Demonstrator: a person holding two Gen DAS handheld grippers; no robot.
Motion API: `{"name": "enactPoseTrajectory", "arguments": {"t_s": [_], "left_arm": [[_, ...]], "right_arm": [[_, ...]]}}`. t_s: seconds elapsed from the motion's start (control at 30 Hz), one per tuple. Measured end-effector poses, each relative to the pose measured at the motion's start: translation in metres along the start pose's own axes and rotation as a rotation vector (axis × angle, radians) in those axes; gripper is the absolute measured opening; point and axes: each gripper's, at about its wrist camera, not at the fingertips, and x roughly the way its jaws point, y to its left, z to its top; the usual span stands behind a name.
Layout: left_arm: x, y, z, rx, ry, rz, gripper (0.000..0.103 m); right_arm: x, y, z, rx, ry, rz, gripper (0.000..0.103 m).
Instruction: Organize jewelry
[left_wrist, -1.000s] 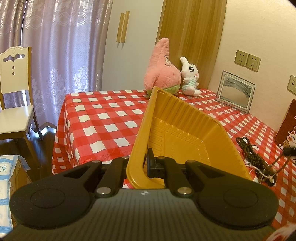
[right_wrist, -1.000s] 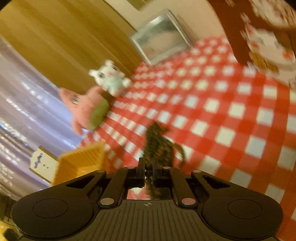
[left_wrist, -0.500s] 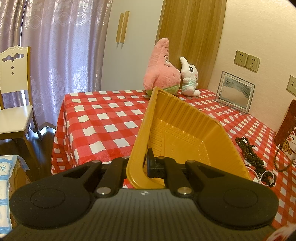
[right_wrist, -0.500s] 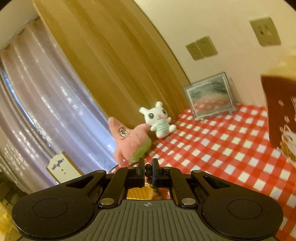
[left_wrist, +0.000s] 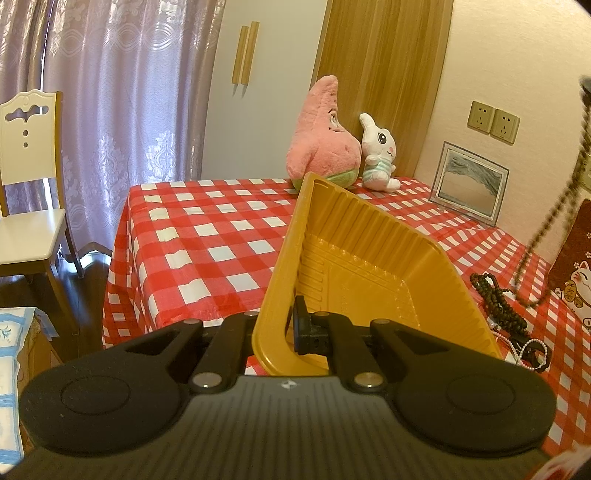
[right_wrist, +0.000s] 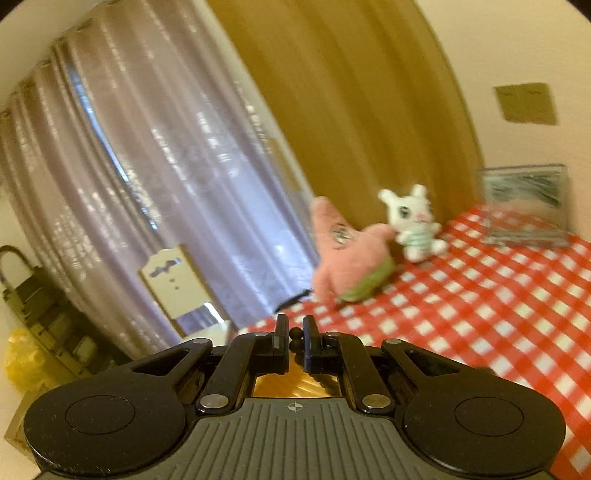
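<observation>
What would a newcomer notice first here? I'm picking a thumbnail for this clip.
The big yellow tray dominates the left wrist view, tilted up off the red checked tablecloth with its near rim clamped in the left hand-held gripper. Next come the pink star plush and white bunny at the table's far edge. At right, a dark bead strand dangles in the air, pinched in the right hand-held gripper.

Beads (left_wrist: 498, 299) right of tray (left_wrist: 369, 251); toys (left_wrist: 325, 140) behind.

The right gripper (right_wrist: 294, 338) has lifted its bead string (left_wrist: 546, 221) off the table (left_wrist: 221, 236); it now dangles above the remaining beads (left_wrist: 498, 299).
</observation>
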Motion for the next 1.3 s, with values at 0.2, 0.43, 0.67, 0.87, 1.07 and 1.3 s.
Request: {"name": "enactPoseTrajectory", "arguments": {"t_s": [0.2,0.43,0.67,0.87,1.07,1.3], "left_arm": [[0.001,0.0,0.0,-0.004,-0.001,-0.004,0.005],[0.0,0.0,-0.001,-0.005,-0.002,-0.005,0.005],[0.001,-0.001,-0.001,-0.002,0.0,-0.003,0.005],[0.002,-0.002,-0.001,-0.004,0.005,0.0,0.005],[0.002,-0.001,-0.002,-0.01,0.012,0.001,0.005],[0.001,-0.002,-0.001,-0.011,0.01,-0.002,0.005]], "right_arm": [[0.044,0.005,-0.009,-0.013,0.046,0.035,0.007],[0.097,-0.009,-0.059,-0.024,0.215,-0.015,0.007],[0.123,-0.006,-0.076,-0.041,0.257,-0.025,0.007],[0.121,0.013,-0.069,-0.077,0.199,0.126,0.007],[0.146,-0.017,-0.105,-0.034,0.347,-0.007,0.007],[0.132,-0.046,-0.128,0.037,0.391,-0.086,0.019]]}}
